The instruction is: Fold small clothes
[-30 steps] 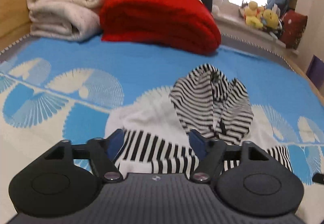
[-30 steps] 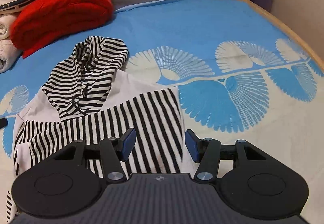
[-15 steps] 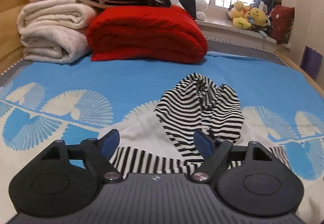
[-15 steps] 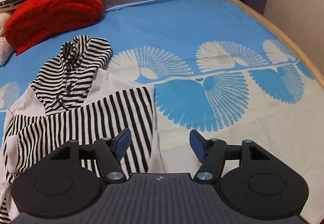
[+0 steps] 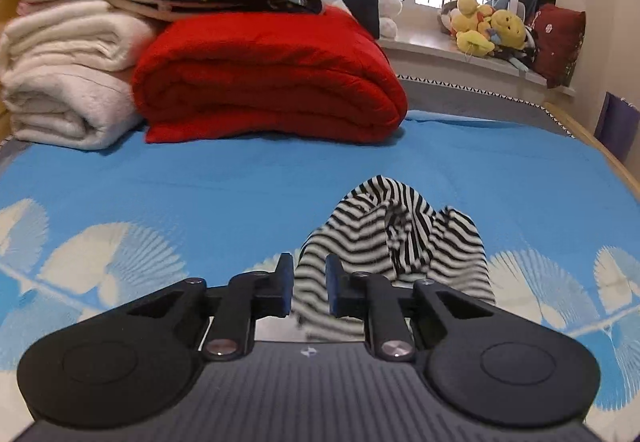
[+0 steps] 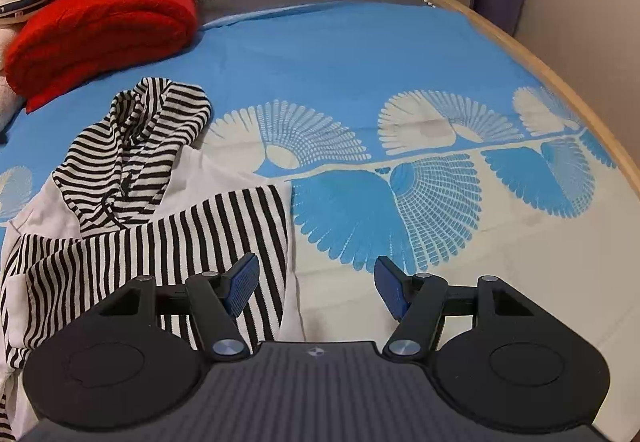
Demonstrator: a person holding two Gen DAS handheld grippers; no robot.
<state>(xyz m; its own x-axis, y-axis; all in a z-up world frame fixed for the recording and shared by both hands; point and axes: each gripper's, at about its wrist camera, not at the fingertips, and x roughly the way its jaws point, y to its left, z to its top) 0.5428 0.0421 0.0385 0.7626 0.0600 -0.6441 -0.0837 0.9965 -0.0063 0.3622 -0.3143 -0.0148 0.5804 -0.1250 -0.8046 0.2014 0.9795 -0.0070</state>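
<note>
- The striped hoodie (image 6: pixel 152 210) lies crumpled on the blue bedspread (image 6: pixel 360 54), below the red quilt (image 6: pixel 104 26).
- Left gripper (image 5: pixel 307 284) is nearly closed around its cloth; whether it pinches is unclear.
- Right gripper (image 6: pixel 316 284) is spread, empty, at the hem.
- Likely light, limp cloth: best taken by hem corners.

Black-and-white striped hoodie (image 6: pixel 132 202) is lying crumpled on the blue bedspread (image 6: pixel 340 54), hood (image 6: pixel 156 122) bunching toward the far side, white body showing beneath a striped sleeve (image 6: pixel 180 242) lying across it.

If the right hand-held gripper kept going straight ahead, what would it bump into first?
Probably the blue patterned bedspread: the open right hand-held gripper points just past the striped garment's edge. Depth is unclear.
</note>
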